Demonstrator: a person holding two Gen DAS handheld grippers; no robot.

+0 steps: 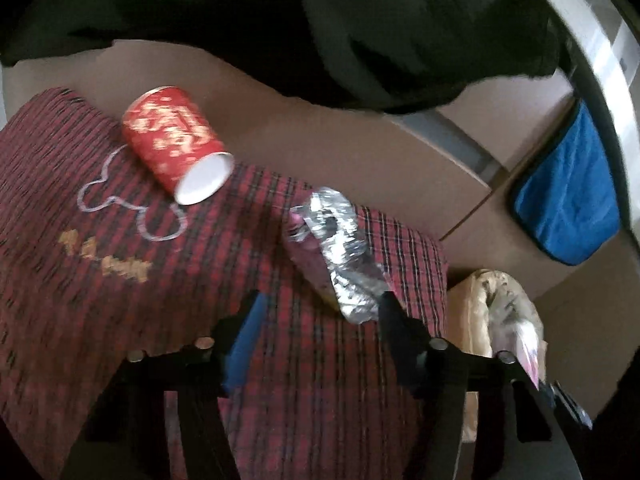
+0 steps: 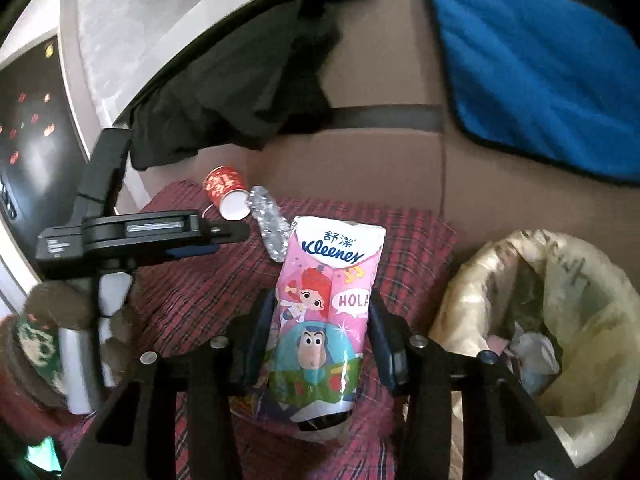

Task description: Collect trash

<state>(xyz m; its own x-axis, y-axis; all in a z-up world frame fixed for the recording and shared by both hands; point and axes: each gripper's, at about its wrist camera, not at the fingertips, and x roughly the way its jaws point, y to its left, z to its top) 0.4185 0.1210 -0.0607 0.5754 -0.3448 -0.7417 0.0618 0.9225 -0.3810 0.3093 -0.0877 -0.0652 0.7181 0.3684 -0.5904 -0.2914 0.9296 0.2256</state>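
Note:
A red paper cup [image 1: 176, 142] lies on its side on a red plaid cloth [image 1: 120, 264]. A crumpled silver foil wrapper [image 1: 344, 252] lies right of it. My left gripper [image 1: 320, 304] is open, just short of the wrapper, its right finger touching the wrapper's near end. My right gripper [image 2: 322, 304] is shut on a pink Kleenex tissue pack [image 2: 324, 304], held above the cloth. The cup [image 2: 226, 194] and the wrapper [image 2: 270, 226] show beyond the pack. The left gripper [image 2: 236, 232] shows from the side at left.
A bin lined with a yellowish bag [image 2: 560, 320] stands right of the cloth, with trash inside; it also shows in the left wrist view [image 1: 496, 312]. Brown sofa cushions [image 1: 320, 136], a black garment [image 1: 320, 28] and a blue towel [image 2: 540, 68] lie behind.

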